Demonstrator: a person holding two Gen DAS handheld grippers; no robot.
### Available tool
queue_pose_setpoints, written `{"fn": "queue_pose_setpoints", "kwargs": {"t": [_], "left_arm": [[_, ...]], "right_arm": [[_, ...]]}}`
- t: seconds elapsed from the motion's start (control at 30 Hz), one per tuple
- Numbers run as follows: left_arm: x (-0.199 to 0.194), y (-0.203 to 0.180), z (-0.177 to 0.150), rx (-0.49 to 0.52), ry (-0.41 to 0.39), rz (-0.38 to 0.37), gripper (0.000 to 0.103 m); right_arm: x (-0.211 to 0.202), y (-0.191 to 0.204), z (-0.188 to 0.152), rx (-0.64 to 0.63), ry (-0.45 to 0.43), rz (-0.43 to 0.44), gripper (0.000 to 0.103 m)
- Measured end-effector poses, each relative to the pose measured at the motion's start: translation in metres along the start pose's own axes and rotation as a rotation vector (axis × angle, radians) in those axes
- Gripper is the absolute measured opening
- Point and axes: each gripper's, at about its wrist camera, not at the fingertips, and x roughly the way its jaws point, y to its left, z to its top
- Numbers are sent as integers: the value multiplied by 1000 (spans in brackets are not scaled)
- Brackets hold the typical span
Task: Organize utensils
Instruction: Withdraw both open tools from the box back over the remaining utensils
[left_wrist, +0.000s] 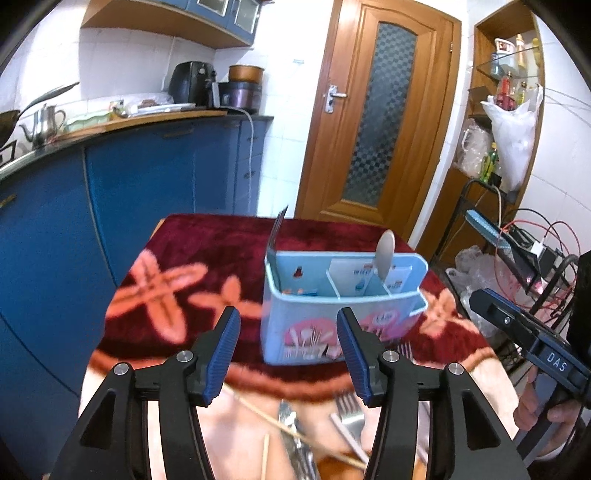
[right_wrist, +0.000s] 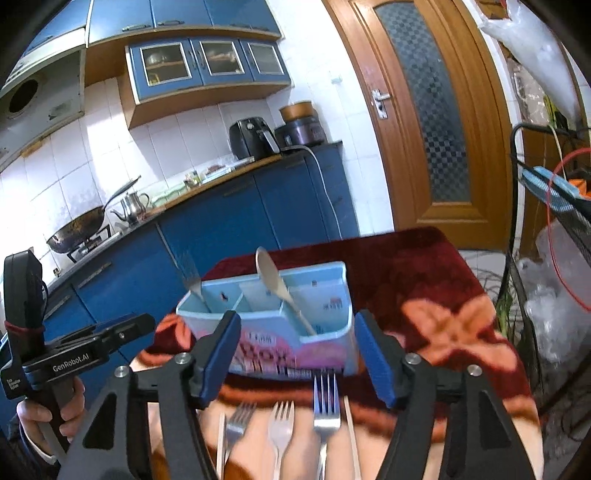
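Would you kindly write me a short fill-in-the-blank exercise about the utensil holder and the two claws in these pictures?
1. The light blue utensil holder already has a fork and a ____ standing in it.
2. Three loose ____ lie on the cloth in front of the holder.
3. Both the left claw and the right claw are ____ and hold nothing.

Missing words: spoon; forks; open
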Motion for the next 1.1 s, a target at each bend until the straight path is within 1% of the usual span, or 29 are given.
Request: {"fn": "queue_pose_setpoints", "kwargs": {"t": [0.07, 0.23, 0.53, 0.8, 1.1], "left_arm": [[-2, 0, -6, 1, 16, 8, 60], [-7, -2, -21, 9, 53, 23, 61], [-8, -1, -45, -1, 126, 49, 62], [-3, -1, -64, 6, 194, 78, 62], [5, 1, -80, 32, 256, 103, 62]], "right_arm": [[-1, 0, -7, 0, 29, -7, 71], [-3, 1, -27, 0, 109, -16, 77], [-6, -2, -58, -4, 210, -25, 80], [-9, -10, -74, 2, 254, -28, 80], [-7, -17, -85, 6, 287, -33, 80]]}}
